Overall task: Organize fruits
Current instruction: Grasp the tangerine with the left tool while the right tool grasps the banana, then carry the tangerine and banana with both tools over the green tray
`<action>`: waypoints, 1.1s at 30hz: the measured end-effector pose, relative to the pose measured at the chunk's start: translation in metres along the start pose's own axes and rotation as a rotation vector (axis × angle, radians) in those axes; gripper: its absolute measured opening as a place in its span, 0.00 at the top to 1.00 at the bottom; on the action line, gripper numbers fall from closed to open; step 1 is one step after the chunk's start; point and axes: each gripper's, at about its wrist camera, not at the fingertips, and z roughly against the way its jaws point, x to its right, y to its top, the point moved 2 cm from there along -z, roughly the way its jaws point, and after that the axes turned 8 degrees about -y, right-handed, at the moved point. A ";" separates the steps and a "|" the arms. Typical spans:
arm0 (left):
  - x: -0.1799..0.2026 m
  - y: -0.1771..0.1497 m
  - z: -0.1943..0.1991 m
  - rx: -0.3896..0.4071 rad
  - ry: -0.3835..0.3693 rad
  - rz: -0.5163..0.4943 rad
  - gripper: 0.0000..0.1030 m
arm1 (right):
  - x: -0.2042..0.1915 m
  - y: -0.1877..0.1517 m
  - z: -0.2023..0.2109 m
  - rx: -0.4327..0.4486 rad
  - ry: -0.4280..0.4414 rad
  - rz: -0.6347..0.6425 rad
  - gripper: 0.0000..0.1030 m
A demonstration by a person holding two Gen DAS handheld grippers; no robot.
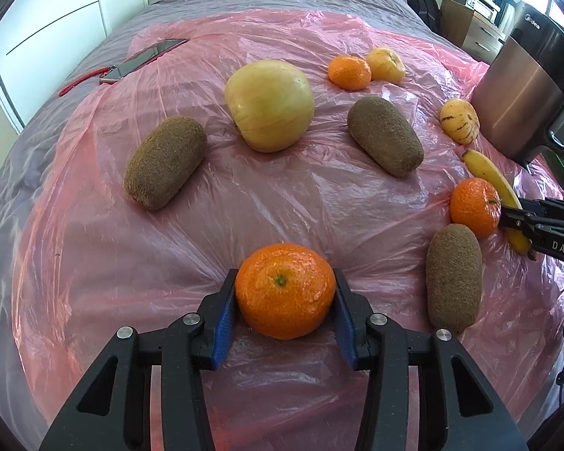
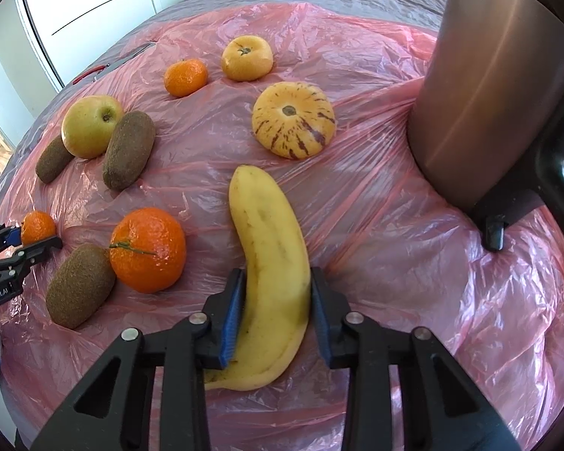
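My left gripper (image 1: 285, 282) is shut on a mandarin (image 1: 285, 297), blue pads against both its sides, low on the pink plastic sheet (image 1: 244, 206). My right gripper (image 2: 277, 278) is shut on a yellow banana (image 2: 270, 248) that lies lengthwise between its pads. Each gripper also shows in the other's view: the right gripper (image 1: 522, 221) on the banana (image 1: 488, 176), and the left gripper (image 2: 37, 242) around its mandarin (image 2: 37, 225). A second mandarin (image 2: 148, 250) and a kiwi (image 2: 79, 285) lie between the two grippers.
Spread over the sheet are a yellow-green apple (image 1: 269, 105), two more kiwis (image 1: 165, 163) (image 1: 385, 135), a small mandarin (image 1: 349, 71), a yellow-orange fruit (image 1: 385, 64) and a striped yellow fruit (image 2: 293, 120). A tall steel appliance (image 2: 488, 94) stands at the right. A phone (image 1: 143, 60) lies far left.
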 end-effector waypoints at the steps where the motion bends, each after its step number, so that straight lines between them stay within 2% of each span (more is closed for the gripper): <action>1: 0.001 -0.001 0.001 0.001 0.006 -0.001 0.61 | 0.000 0.000 0.000 -0.004 -0.001 0.000 1.00; 8: 0.006 -0.001 0.008 0.011 0.042 0.019 0.61 | -0.003 0.015 0.000 -0.071 -0.016 0.007 1.00; 17: -0.001 -0.012 0.055 0.076 0.047 0.083 0.61 | -0.011 0.008 0.051 -0.016 -0.016 0.027 1.00; 23: 0.003 -0.025 0.085 0.108 0.028 0.102 0.61 | -0.008 -0.012 0.087 0.022 0.051 -0.023 1.00; 29: 0.035 -0.026 0.115 0.149 -0.032 0.066 0.61 | 0.004 -0.037 0.125 0.079 0.087 -0.058 1.00; 33: 0.074 -0.016 0.133 0.175 -0.093 0.007 0.61 | 0.025 -0.052 0.154 0.131 0.097 -0.090 1.00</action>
